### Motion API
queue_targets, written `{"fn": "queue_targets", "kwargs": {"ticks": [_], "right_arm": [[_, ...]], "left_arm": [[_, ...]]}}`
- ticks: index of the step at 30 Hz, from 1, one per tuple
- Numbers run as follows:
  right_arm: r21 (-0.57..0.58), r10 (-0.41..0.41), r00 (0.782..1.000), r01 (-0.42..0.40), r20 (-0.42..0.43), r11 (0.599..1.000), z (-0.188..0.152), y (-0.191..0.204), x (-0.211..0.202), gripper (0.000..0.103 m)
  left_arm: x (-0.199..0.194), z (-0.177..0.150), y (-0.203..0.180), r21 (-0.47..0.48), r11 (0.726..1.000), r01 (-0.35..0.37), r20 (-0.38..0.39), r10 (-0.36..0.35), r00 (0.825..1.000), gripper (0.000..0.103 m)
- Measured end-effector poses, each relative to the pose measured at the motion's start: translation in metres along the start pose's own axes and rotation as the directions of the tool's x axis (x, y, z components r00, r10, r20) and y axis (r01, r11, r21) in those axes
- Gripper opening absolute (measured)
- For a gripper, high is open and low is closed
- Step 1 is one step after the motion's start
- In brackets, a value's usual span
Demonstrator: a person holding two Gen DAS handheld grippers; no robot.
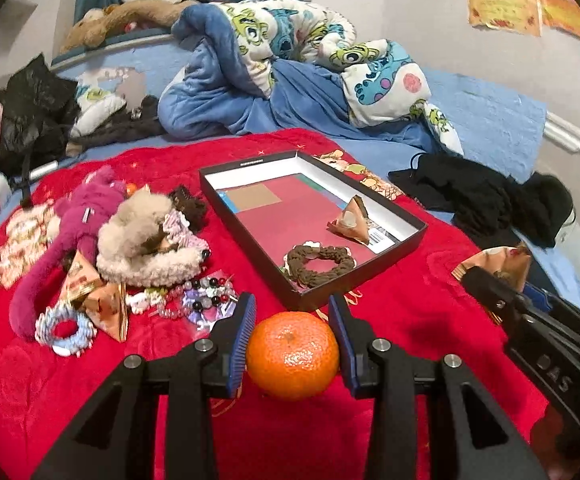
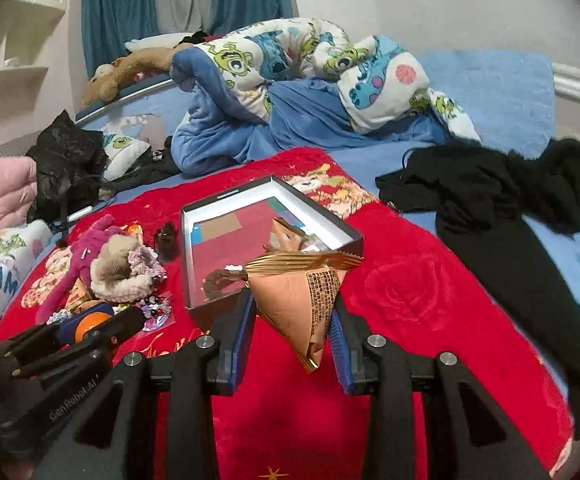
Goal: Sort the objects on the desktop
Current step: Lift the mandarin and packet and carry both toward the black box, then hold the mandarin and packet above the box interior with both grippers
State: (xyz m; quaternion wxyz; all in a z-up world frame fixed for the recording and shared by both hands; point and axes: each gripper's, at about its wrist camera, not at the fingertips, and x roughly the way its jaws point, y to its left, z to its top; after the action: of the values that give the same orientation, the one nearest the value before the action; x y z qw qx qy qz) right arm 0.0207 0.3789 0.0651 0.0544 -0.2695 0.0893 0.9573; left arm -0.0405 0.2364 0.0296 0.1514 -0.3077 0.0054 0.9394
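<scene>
You have both tongs loaded. Your left tongs [image 1: 292, 344] are closed on the orange [image 1: 292, 354], pads pressed against its two sides, just near of the black box [image 1: 406, 240] and above the red blanket [image 1: 410, 320]. Your right tongs [image 2: 293, 330] grip a tan triangular snack packet [image 2: 302, 296], pinched at its lower part with the crimped gold seam on top, hanging near the box's [image 2: 188, 248] near right corner.

By my reading you are in the carry-and-place step: each item is lifted and wants a home. The box looks like the destination for at least the packet, since a matching triangular packet [image 1: 350, 222] already lies at its right side.

Inside the box there is also a brown scrunchie [image 1: 318, 266] at the near end, on a red liner with a tan patch farther in. The far half is bare liner.

For the next move, bring the right tongs forward over the box wall and release the packet low beside its twin. Whether the orange belongs there too, I cannot tell; it is the only fruit in view.

Left of the box sits the unsorted pile: a magenta plush [image 1: 62, 240], a cream fluffy hairband [image 1: 146, 240], a bead bracelet [image 1: 206, 300], a pale blue scrunchie [image 1: 66, 328] and another packet [image 1: 106, 304]. Mind the two tongs; they are close together.
</scene>
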Motion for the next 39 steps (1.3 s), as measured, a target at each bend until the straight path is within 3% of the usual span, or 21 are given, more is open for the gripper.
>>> {"fn": "queue_targets", "kwargs": {"ticks": [6,9,16,19,24,31,35,39], "right_arm": [[0.02,-0.003,1.0,0.004,-0.023,1.0,0.002,-0.002,0.014,0.034],[-0.016,-0.015,1.0,0.015,-0.019,1.0,0.0,0.006,0.014,0.034],[-0.058,-0.09,0.995,0.093,0.054,0.994,0.001,0.008,0.012,0.034],[-0.034,-0.07,0.996,0.072,0.061,0.997,0.003,-0.001,0.016,0.034],[0.004,-0.007,0.997,0.007,0.072,1.0,0.008,-0.015,0.025,0.034],[0.053,0.028,0.995,-0.033,0.09,0.998,0.032,-0.015,0.043,0.034],[0.041,0.061,0.994,-0.065,0.094,0.997,0.052,-0.013,0.062,0.034],[0.0,0.038,0.996,-0.039,0.076,0.999,0.069,-0.013,0.089,0.034]], "left_arm": [[0.012,-0.006,-0.009,0.048,0.999,-0.01,-0.027,0.011,1.0,0.039],[0.01,-0.006,-0.011,0.047,0.998,0.037,-0.025,-0.036,0.999,0.039],[0.018,-0.001,-0.009,0.038,0.999,0.026,-0.012,-0.025,1.0,0.039],[0.024,0.004,-0.006,0.022,0.999,0.046,-0.01,-0.046,0.999,0.039],[0.03,0.02,-0.016,0.086,0.995,0.057,0.026,-0.059,0.998,0.039],[0.052,0.051,-0.021,0.081,0.993,0.087,0.055,-0.092,0.994,0.039],[0.079,0.08,-0.023,0.093,0.993,0.072,0.051,-0.076,0.996,0.039],[0.113,0.101,-0.018,0.086,0.993,0.086,0.008,-0.087,0.996,0.039]]}}
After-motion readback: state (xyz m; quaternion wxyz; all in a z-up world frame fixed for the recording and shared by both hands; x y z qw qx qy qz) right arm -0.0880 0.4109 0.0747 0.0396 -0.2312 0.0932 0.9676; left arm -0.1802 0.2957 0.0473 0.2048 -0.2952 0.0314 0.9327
